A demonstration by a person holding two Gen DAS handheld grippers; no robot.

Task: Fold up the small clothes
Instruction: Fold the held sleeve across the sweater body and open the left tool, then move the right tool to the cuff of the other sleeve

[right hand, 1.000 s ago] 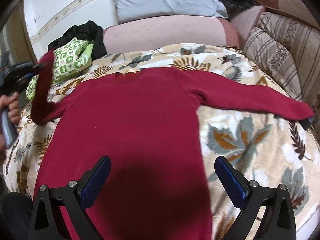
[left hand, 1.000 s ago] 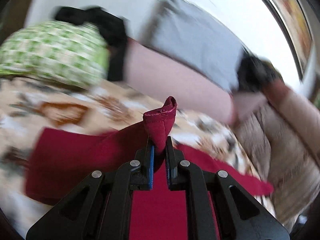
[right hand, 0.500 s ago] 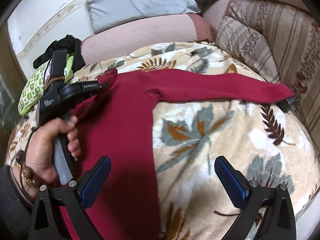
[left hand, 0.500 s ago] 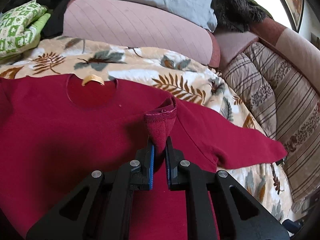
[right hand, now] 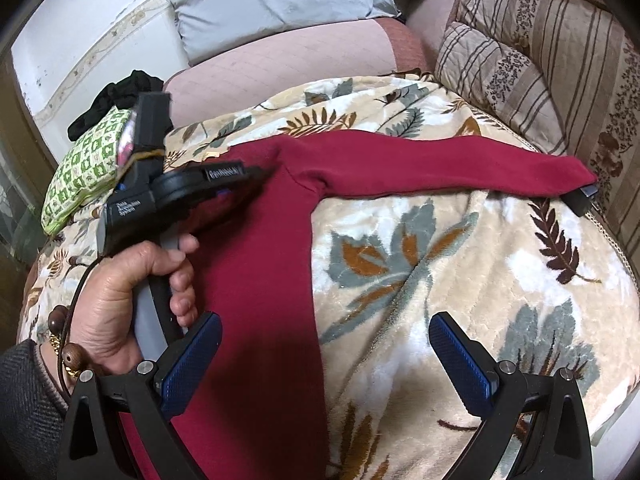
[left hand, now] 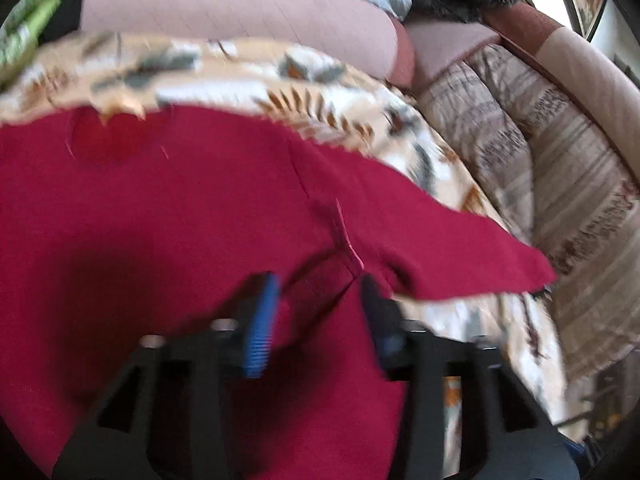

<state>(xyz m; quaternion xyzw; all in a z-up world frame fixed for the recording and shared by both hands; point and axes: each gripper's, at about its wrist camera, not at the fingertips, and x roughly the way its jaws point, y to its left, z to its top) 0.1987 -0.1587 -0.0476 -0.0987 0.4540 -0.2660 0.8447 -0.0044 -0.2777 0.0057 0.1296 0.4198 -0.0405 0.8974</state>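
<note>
Now the red sweater (right hand: pixel 256 264) lies flat on a leaf-patterned blanket (right hand: pixel 460 264) that covers the sofa, its neck toward twelve o'clock in the left wrist view and one long sleeve (right hand: pixel 440 168) stretched out toward three o'clock, where its cuff ends beside a striped cushion (right hand: pixel 532 64). The left tongs (left hand: pixel 316 304) hover low over the sweater's body near the seam where that sleeve joins; their jaws have just been opening and now stand partly apart, with a loose fold of red cloth lying between them but neither blue pad pressing on it. That view is blurred, so finer detail of the fold cannot be told. In the right wrist view a hand (right hand: pixel 132 292) with a beaded bracelet grips the handle of the left tool at nine o'clock. The right tongs (right hand: pixel 324 364) are spread wide and hold nothing, one pad above the sweater's edge, the other above bare blanket. A green checked bundle (right hand: pixel 84 172) and a black garment (right hand: pixel 116 100) sit at ten o'clock, a grey pillow (right hand: pixel 276 0) at twelve.
</note>
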